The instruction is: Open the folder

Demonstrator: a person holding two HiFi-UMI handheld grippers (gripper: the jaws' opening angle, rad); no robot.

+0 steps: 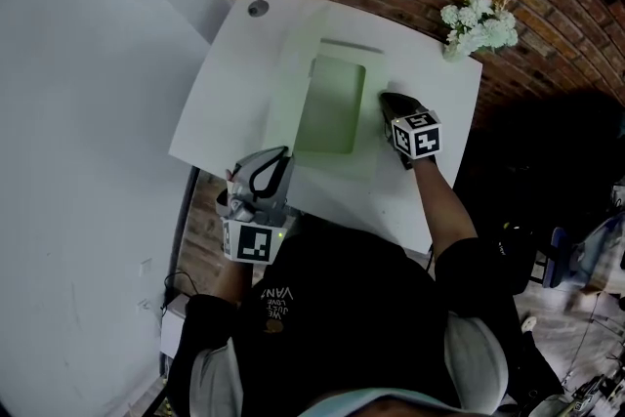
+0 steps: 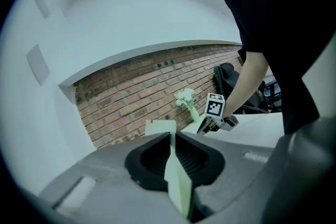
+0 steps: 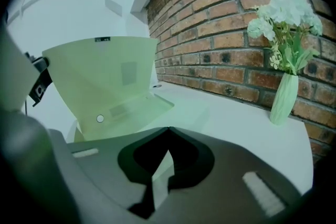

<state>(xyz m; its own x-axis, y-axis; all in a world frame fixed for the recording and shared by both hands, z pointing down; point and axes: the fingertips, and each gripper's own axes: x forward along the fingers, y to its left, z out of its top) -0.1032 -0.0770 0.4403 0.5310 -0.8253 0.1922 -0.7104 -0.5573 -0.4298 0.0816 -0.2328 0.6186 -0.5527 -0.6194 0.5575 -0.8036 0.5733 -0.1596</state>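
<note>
Gripping the green folder (image 1: 332,103) at two opposite edges: the left gripper (image 2: 172,139) has its jaws clamped on the thin edge of the cover (image 3: 100,78), which is raised and tilted above the desk (image 1: 430,83). The right gripper (image 3: 168,131) has its jaws closed on a pale-green sheet at the far edge. The folder's lower leaf lies flat on the desk, well apart from the vase of white flowers (image 1: 479,26).

Head view: dim, cool-toned; white table (image 1: 439,93) brightest, floor (image 1: 547,142) at right lost in shadow. Gripper views: heavy fisheye, black vignetted corners, brick wall (image 3: 220,34) bowed, near foreground soft, flowers (image 3: 286,13) in sharper focus. Folder (image 3: 105,81) lit softly and evenly.
</note>
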